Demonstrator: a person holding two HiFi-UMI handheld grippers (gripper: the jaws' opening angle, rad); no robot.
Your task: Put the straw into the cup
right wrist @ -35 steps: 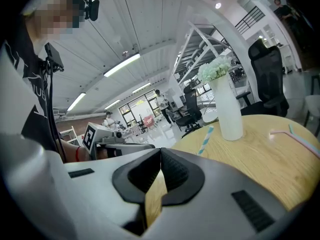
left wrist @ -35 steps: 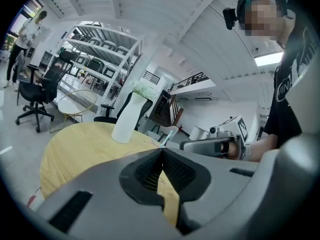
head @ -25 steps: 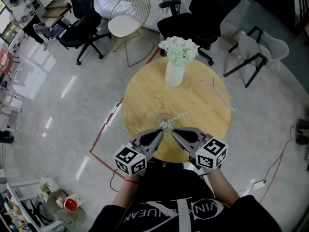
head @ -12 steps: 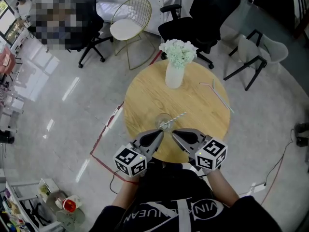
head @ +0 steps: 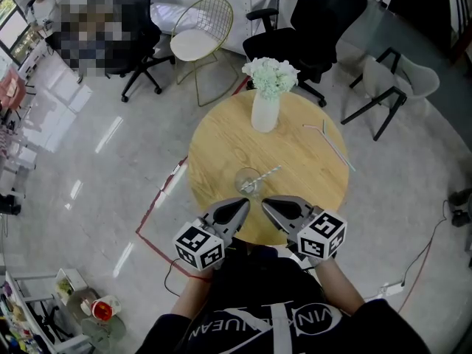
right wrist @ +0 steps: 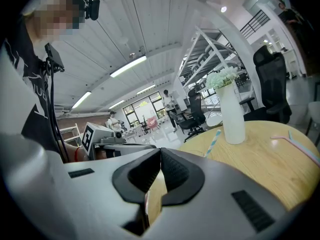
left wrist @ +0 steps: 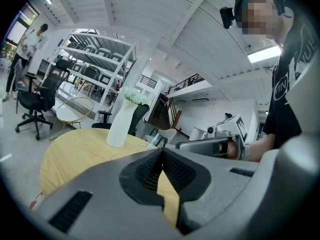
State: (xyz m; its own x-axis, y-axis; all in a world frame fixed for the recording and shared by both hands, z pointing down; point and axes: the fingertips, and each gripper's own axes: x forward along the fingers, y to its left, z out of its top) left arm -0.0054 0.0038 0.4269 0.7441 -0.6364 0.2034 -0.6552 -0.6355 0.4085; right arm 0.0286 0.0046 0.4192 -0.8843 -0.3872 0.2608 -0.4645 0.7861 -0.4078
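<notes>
Standing on a pale, glossy floor, a round wooden worktop (head: 221,142) is carrying all the items. The left hand-held gripper (head: 243,203) and the right hand-held gripper (head: 265,202) are being held side by side at the worktop's near edge, with their tips angling toward each other. Each is showing its jaws clenched, pad against pad, and neither is grasping anything. A white vase (head: 265,111) of pale flowers is standing upright near the far edge. A clear cup (head: 248,181) is sitting just beyond the gripper tips, apart from both. A blue-and-white striped straw (head: 267,174) is resting inside the cup, its upper end leaning out over the rim toward the right. A second, pale straw (head: 335,150) with a bent end is lying flat near the worktop's right rim, well apart from the cup.
</notes>
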